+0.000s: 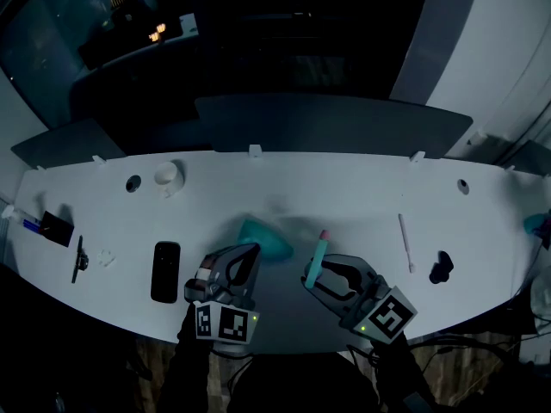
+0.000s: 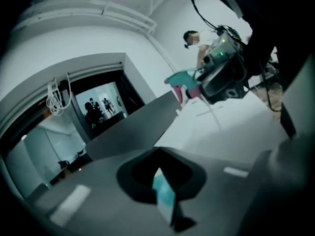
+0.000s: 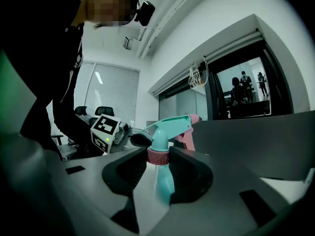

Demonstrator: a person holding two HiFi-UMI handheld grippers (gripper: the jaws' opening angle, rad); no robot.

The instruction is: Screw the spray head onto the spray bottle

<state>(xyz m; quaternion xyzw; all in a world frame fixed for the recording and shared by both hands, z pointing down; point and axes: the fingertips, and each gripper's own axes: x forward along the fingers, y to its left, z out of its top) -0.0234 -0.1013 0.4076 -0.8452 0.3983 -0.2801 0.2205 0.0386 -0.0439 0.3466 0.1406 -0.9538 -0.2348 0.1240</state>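
My left gripper [image 1: 246, 256] sits at the table's near edge, and the teal bottle [image 1: 265, 240] lies just beyond its tips. In the left gripper view the jaws of this gripper [image 2: 160, 177] are shut, pinching a thin teal piece [image 2: 164, 194] that looks like the bottle's edge. My right gripper [image 1: 317, 279] is shut on the spray head [image 1: 319, 257], a teal body with a pink nozzle, held upright. In the right gripper view that gripper [image 3: 157, 170] clamps the spray head [image 3: 170, 128] just below its pink collar [image 3: 158, 156]. The spray head [image 2: 180, 77] also shows in the left gripper view, in front of the right gripper [image 2: 197, 85].
On the white table [image 1: 344, 200] lie a black phone [image 1: 165, 271], a black pen [image 1: 79, 259], a white cup [image 1: 168, 176], a thin white stick [image 1: 405, 241] and a small black object [image 1: 441, 267]. A dark panel [image 1: 336, 123] runs along the far edge.
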